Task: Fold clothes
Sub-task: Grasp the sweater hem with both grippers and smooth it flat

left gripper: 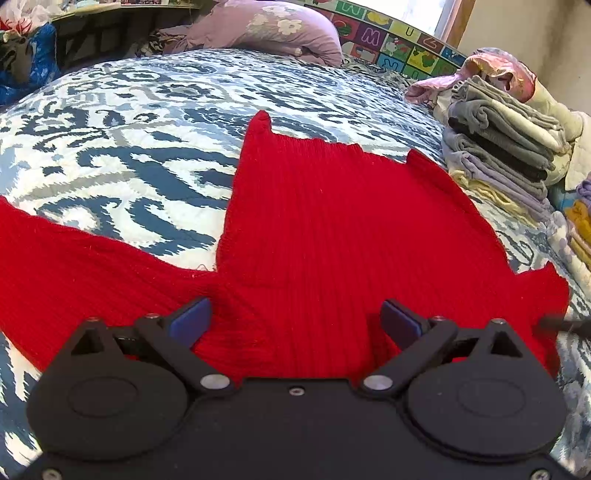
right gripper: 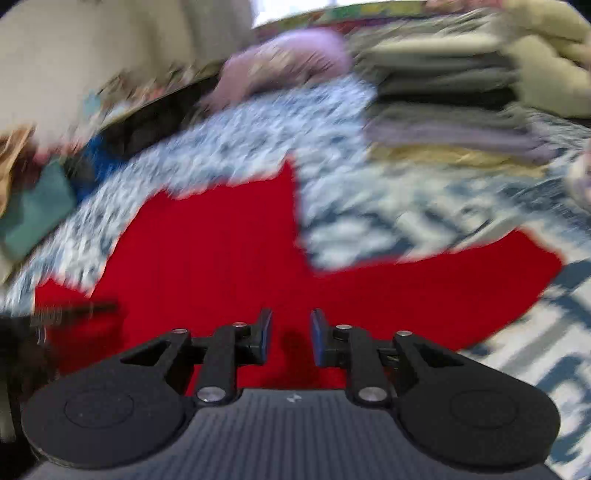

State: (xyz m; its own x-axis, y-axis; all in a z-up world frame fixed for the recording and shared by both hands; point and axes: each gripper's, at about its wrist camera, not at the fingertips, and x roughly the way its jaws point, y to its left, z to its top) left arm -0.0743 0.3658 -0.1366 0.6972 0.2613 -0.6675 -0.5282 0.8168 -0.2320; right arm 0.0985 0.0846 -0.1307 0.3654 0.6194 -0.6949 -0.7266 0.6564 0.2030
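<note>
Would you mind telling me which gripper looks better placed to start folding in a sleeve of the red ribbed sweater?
Probably left: the left gripper, open, hovers over the red ribbed knit sweater near its outstretched sleeve.

Both wrist views sit low and close over the red sweater [left gripper: 325, 236] on the quilted bed [left gripper: 122, 155], facing the far edge. They share the sweater, the folded stack [left gripper: 506, 147] and the pillow [left gripper: 269, 26]; the right view, blurred, seems angled leftward.
</note>
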